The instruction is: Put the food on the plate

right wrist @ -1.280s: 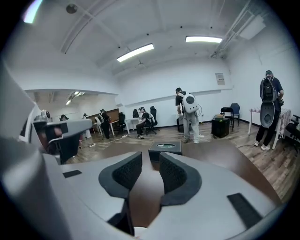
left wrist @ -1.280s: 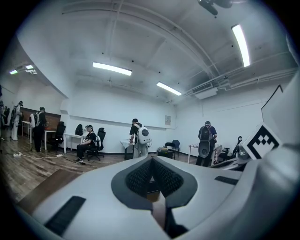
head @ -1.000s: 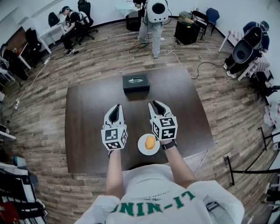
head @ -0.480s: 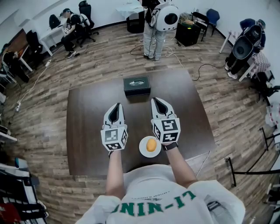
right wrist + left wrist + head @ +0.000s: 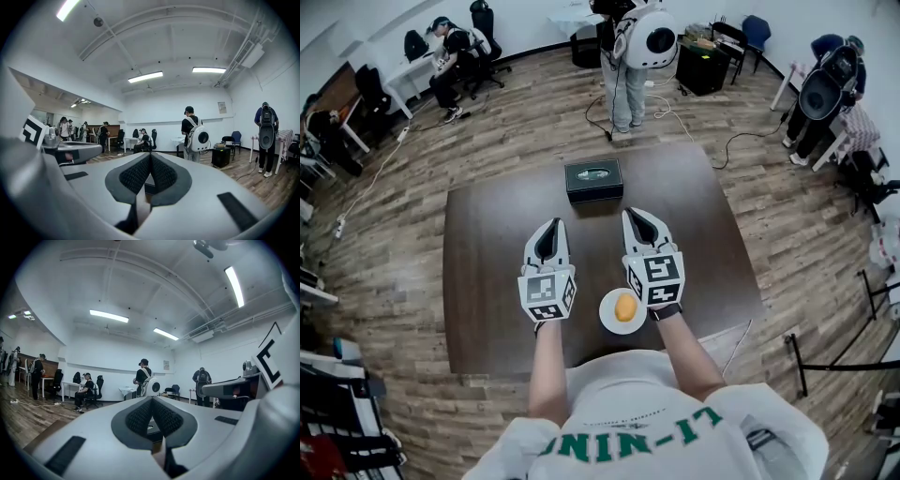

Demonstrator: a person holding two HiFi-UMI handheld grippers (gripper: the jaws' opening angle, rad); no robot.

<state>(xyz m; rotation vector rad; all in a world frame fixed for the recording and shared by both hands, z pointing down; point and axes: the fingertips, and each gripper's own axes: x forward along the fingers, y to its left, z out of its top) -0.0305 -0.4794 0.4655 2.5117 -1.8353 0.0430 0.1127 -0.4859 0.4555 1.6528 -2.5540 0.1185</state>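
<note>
The food (image 5: 622, 307), small, round and orange, looks light and maybe soft, so I would grip it gently across its middle. It sits on the plate (image 5: 607, 320) near the worktop's (image 5: 487, 262) close edge. Both forearms reach forward. The left gripper (image 5: 549, 229) and right gripper (image 5: 634, 218) flank the plate, jaws pressed together, empty.

Head view looks steeply down; gripper views level, sharing standing person (image 5: 142, 378) (image 5: 191, 133).

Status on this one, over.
Left claw shut, empty. Right claw shut, empty. Food on plate. Black box beyond, clear of both.
</note>
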